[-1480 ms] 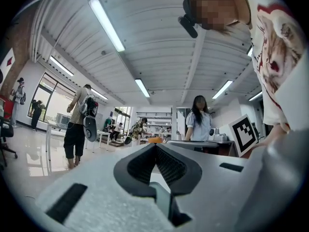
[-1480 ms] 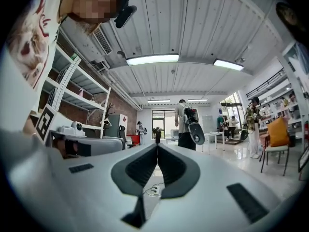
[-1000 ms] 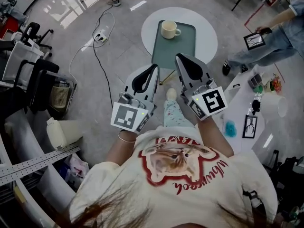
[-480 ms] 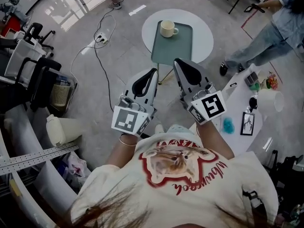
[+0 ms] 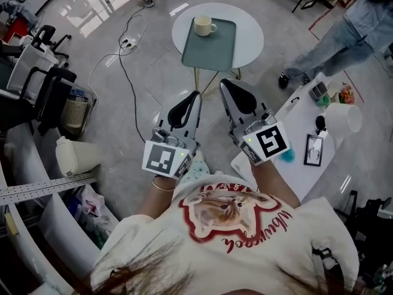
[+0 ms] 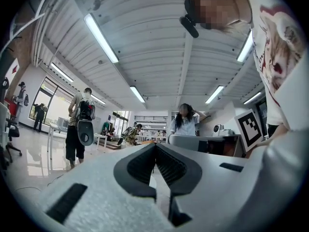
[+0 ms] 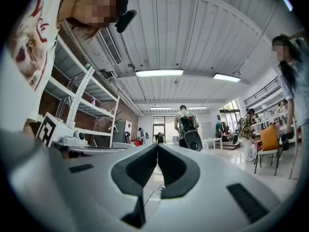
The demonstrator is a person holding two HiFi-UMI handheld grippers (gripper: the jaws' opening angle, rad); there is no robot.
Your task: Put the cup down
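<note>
- The cream ceramic cup [image 5: 203, 25], round with a loop handle on its right, stands upright at the far end of a matte grey-green rectangular tray [image 5: 210, 48].
- The tray, with rounded corners and a low rim, lies on a round white table [image 5: 250, 37] on thin gold legs, well apart from both grippers.
- The left gripper [image 6: 155, 147] has its ribbed black pads pressed tip to tip, with nothing between them; the shell is speckled grey plastic.
- The right gripper [image 7: 157, 147] is likewise fully closed and empty, its dark pads meeting along a thin seam.
- Both are held low near the person's chest, side by side above the glossy grey floor [image 5: 141, 85].
- A black cable [image 5: 123, 54] snakes across that floor to the left of the table.
</note>
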